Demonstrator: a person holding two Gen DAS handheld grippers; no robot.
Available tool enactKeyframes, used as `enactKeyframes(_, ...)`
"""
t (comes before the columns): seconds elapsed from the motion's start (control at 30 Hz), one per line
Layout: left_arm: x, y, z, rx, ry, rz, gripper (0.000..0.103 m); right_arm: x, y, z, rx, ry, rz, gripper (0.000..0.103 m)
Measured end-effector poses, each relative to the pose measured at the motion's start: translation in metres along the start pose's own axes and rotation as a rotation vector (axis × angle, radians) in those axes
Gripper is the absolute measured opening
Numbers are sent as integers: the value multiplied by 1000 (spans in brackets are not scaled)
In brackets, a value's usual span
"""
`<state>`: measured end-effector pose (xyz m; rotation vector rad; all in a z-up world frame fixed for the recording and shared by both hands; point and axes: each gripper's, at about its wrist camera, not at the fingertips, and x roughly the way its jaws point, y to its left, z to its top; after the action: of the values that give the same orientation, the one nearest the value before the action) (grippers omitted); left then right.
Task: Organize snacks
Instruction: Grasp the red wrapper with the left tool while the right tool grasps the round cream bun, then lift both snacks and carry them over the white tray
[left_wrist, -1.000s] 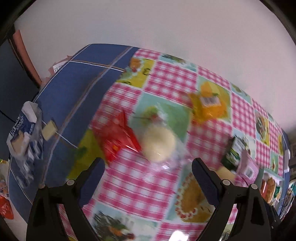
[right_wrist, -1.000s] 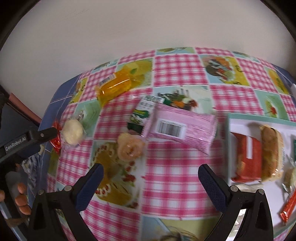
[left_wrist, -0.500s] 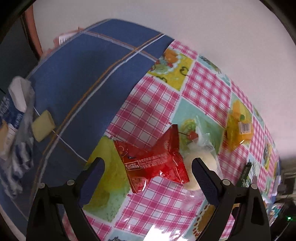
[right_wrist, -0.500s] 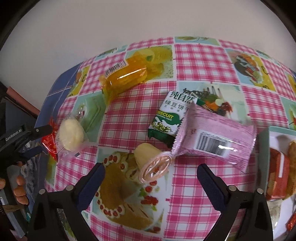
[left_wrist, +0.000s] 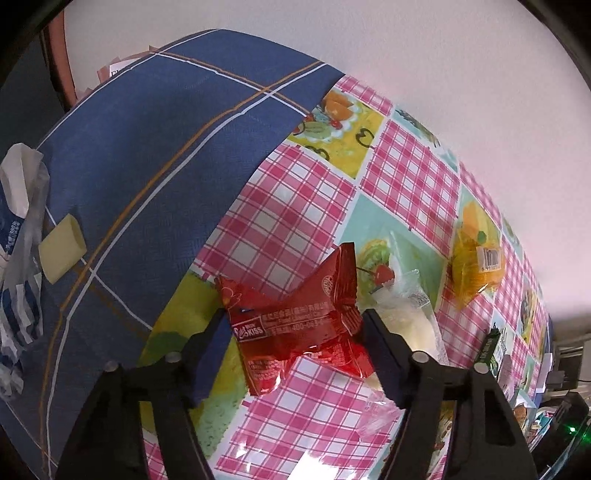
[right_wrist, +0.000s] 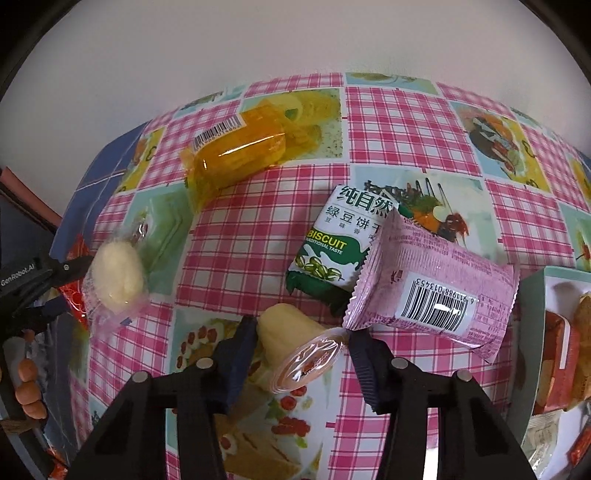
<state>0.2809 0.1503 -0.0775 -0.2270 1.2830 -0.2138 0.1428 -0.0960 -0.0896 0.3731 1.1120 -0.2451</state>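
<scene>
Red foil printed "KISS" marks the red snack packet (left_wrist: 295, 332) lying on the checked desk (left_wrist: 406, 177) between the left gripper (left_wrist: 295, 354) jaws, which are closing and look to touch its ends. Between the closing right gripper (right_wrist: 301, 354) jaws lies the clear-lidded jelly cup (right_wrist: 299, 350), just short of the green "BISCUIT" packet (right_wrist: 332, 254) and barcoded pink packet (right_wrist: 432, 288). Both grasps seem underway; next comes lifting toward the tray (right_wrist: 535, 295) right of the right jaws.
</scene>
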Motion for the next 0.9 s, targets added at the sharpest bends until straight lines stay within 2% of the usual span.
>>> enactKeyframes(0.2, -5, 2, -7, -15, -4, 12, 67, -8, -5, -9, 2, -2, 2, 51)
enactKeyframes(0.43, -34, 2, -22, -52, -42, 24, 67, -32, -12, -24, 19, -11, 36, 51)
enactKeyframes(0.47, -40, 0, -26, -58, -50, 24, 67, -36, -12, -26, 20, -14, 43, 47)
enactKeyframes(0.5, -44, -2, -28, -58, -53, 22, 67, -40, -13, -27, 22, -17, 49, 35)
enactKeyframes(0.53, -47, -5, -30, -58, -56, 21, 67, -45, -12, -28, 22, -20, 60, 33)
enactKeyframes(0.7, -62, -23, -48, -54, -56, -12, 67, -62, -19, -42, 33, -23, 66, 32)
enactKeyframes(0.9, -66, -35, -78, -91, -30, 6, 67, -55, -23, -42, 62, 15, 88, 32)
